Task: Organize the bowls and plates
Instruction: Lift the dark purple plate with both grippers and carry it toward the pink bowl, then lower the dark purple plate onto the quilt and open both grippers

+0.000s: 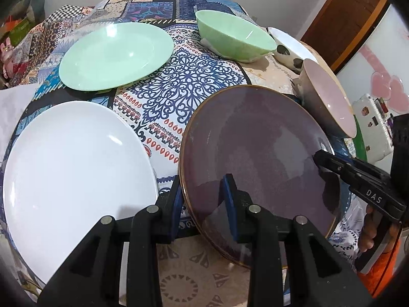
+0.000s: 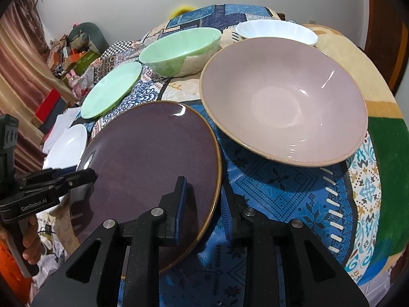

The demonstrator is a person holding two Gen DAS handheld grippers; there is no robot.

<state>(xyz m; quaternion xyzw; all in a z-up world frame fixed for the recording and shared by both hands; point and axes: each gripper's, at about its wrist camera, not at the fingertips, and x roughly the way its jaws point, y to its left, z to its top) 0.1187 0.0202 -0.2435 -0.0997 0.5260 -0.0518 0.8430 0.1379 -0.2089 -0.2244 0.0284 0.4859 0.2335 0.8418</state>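
**Two thin rim grips on a glazed plate, with crockery close on both sides**

Holding the purple plate (image 1: 255, 148) from opposite sides. Jaws of the left gripper (image 1: 203, 204) set narrow and pinched on the near left rim. Jaws of the right gripper (image 2: 204, 207) set narrow too, clamped over the near right rim. Carried low over the patterned cloth (image 1: 184, 81) on the tabletop (image 2: 340, 58), between the white plate (image 1: 71, 174) and the pink bowl (image 2: 283, 102). Hard to tell whether the far edge already touches the cloth.

Risks from here, as judged:

- Slipping. Only a shallow bite on a smooth, glossy rim, so likely to slide out under any jerk or twist.
- Uneven lowering. Dropping one side faster than the other would lever the rim against the opposite grip and probably tip the plate.
- Early release. Opening one side before settling the plate flat would leave it hanging from a single edge, with the near part seemingly out past the tabletop's edge.
- Knocking neighbours. Very close to the pink bowl on the right, so drifting that way risks a chip. Less danger to the green plate (image 1: 115, 56), green bowl (image 1: 230, 35) and white bowl (image 2: 276, 33) further back.
- Soft, rumpled cloth below, so perhaps no level seat.
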